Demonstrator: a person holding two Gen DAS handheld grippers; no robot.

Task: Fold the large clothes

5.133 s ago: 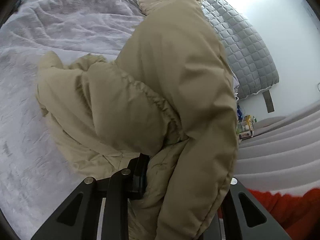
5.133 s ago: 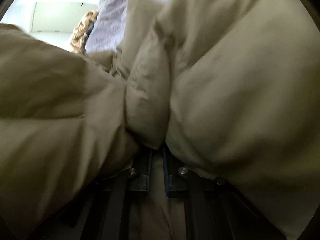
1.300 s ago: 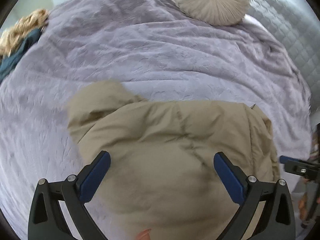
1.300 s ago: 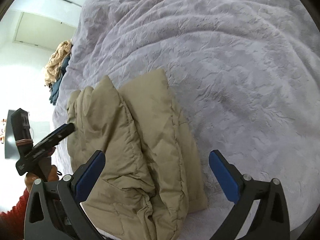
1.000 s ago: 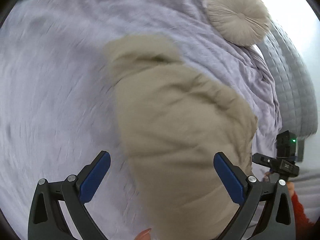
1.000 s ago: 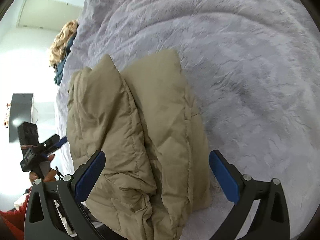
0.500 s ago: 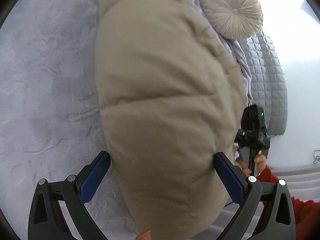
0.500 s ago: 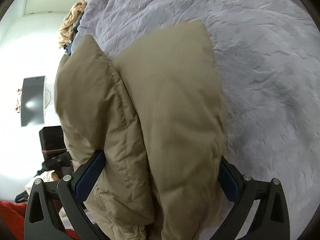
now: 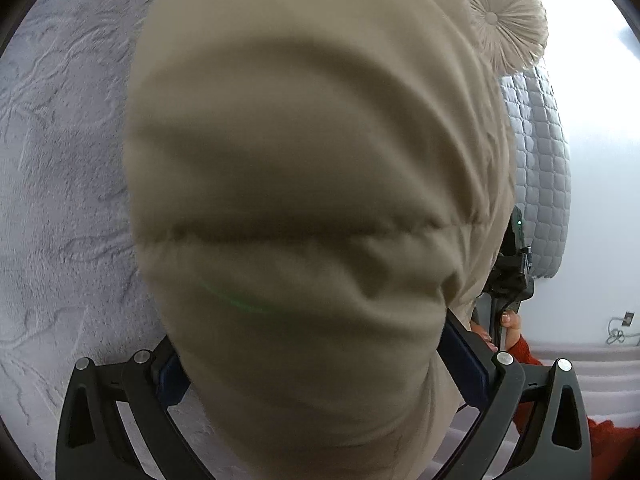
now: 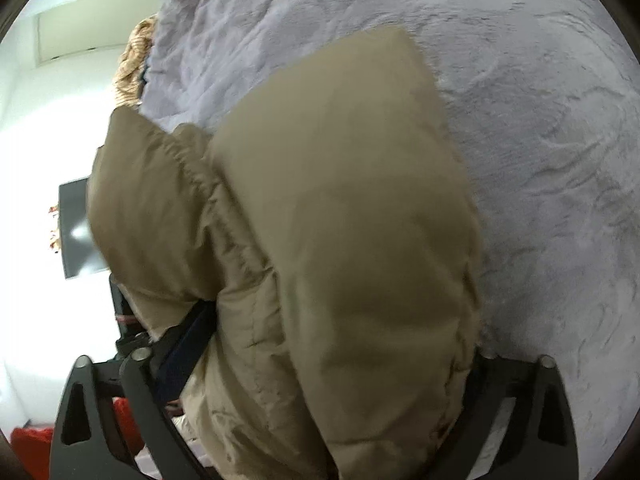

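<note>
Tan puffer jacket point(image 10: 340, 240) lies folded into a thick bundle on the bed point(image 10: 540, 120), with left gripper point(image 9: 320, 372) and right gripper point(image 10: 332, 360) straddling it wide, right fingers closing; final tidy or carry-off apparently remains.

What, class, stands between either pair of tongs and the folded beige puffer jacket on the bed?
Nothing visible does. The jacket already sits between the left tongs, and it fills the right tongs, whose jaws are closing around it on the purple bedspread.
</note>
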